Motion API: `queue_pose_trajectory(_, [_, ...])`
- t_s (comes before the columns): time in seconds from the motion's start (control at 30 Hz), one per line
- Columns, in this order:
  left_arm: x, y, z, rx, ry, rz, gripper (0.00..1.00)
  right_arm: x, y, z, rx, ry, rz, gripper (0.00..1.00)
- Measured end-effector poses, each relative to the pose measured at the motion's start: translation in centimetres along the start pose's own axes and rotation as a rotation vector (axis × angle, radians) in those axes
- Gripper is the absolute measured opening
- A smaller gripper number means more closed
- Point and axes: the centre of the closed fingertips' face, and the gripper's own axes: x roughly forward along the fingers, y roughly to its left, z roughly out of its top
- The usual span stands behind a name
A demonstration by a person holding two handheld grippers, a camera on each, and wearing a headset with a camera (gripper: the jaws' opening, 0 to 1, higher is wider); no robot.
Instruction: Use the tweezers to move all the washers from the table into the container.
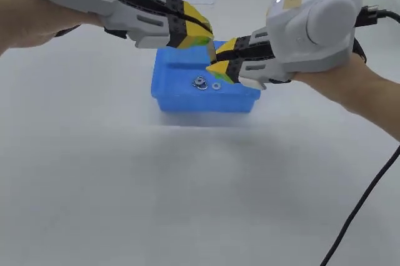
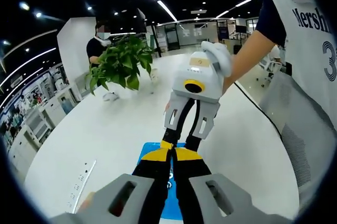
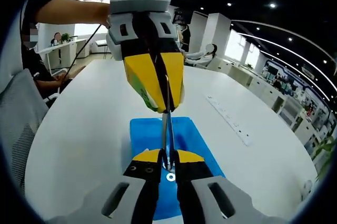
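Note:
A blue container (image 1: 187, 100) stands on the white table, with two washers (image 1: 200, 83) lying inside it. My left gripper (image 1: 203, 34) comes in from the upper left and my right gripper (image 1: 215, 69) from the right; their yellow tips nearly meet over the container's back edge. In the right gripper view thin metal tweezers (image 3: 167, 129) run from the left gripper's (image 3: 166, 105) shut tips down between my right gripper's (image 3: 168, 156) closed tips, above the container (image 3: 192, 134) and a washer (image 3: 170, 176). In the left gripper view the left gripper (image 2: 171, 153) is shut.
A black cable (image 1: 362, 203) trails off the table at the right. A white power strip (image 3: 226, 113) lies beyond the container. A potted plant (image 2: 118, 63) stands at the far edge, and a person stands behind it. A grey chair (image 3: 16, 108) sits beside the table.

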Motion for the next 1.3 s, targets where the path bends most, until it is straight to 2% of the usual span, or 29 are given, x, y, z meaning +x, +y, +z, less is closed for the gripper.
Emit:
queue_pose_trajectory(0.1, [0.8,0.4,-1.1,-0.02,0.008,-0.015,0.05,0.5,0.0,-1.1,0.016,0.017,0.012,0.11])
queue_pose_trajectory(0.3, [1.6,0.6,-2.2,-0.036,0.025,-0.028,0.05,1.1,0.1,-2.0,0.02,0.036,0.023,0.11])
queue_pose_trajectory(0.47, [1.9,0.8,-2.8,-0.047,0.036,-0.028,0.05,1.5,0.0,-2.5,0.028,0.047,0.026,0.11])
queue_pose_trajectory(0.77, [2.1,0.5,-3.1,-0.051,0.049,-0.035,0.05,1.5,0.0,-2.9,0.023,0.06,0.024,0.12])
queue_pose_trajectory(1.03, [1.7,-0.3,-2.0,-0.011,0.049,-0.039,0.05,0.7,0.2,-2.1,0.023,0.041,0.03,0.13])
queue_pose_trajectory(1.17, [0.9,-1.4,-0.9,0.033,0.042,-0.054,0.05,-0.2,1.0,-1.2,0.027,0.012,0.056,0.12])
queue_pose_trajectory(1.3, [-0.1,-2.3,-0.6,0.06,0.059,-0.06,0.05,-1.5,1.9,-0.5,0.013,0.002,0.06,0.12])
